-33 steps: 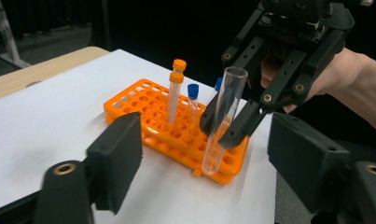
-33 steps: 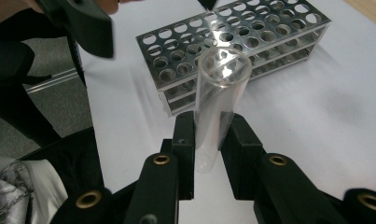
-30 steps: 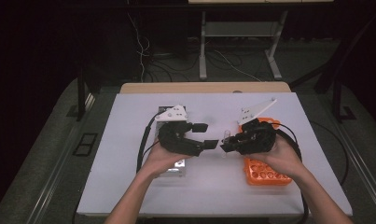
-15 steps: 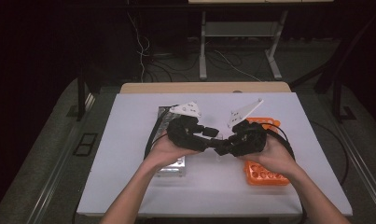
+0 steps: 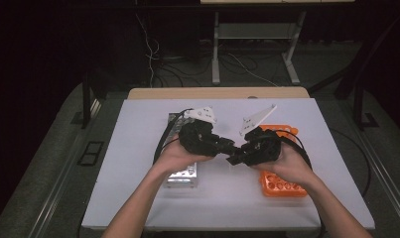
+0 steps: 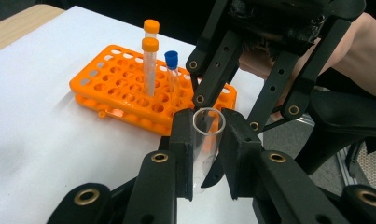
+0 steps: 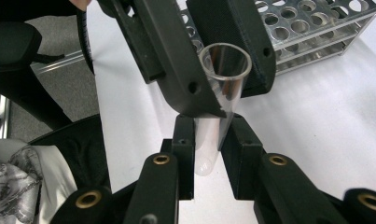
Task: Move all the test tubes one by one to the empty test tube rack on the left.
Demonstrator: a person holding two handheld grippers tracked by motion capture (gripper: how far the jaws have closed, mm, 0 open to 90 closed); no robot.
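Clear tube (image 6: pixel 205 140) between both hand-held grippers

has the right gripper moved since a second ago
Yes. In the high view the right gripper has slid left, off the orange tube rack, toward the left gripper.

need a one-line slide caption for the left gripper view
Both tools grip one open clear tube above the white table, with an orange rack holding three capped tubes behind.

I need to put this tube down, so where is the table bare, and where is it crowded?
Bare: the table's left part beside the metal rack, and the strip between that rack and the orange rack. Crowded: mid-table, where the left gripper and right gripper meet on the clear tube.
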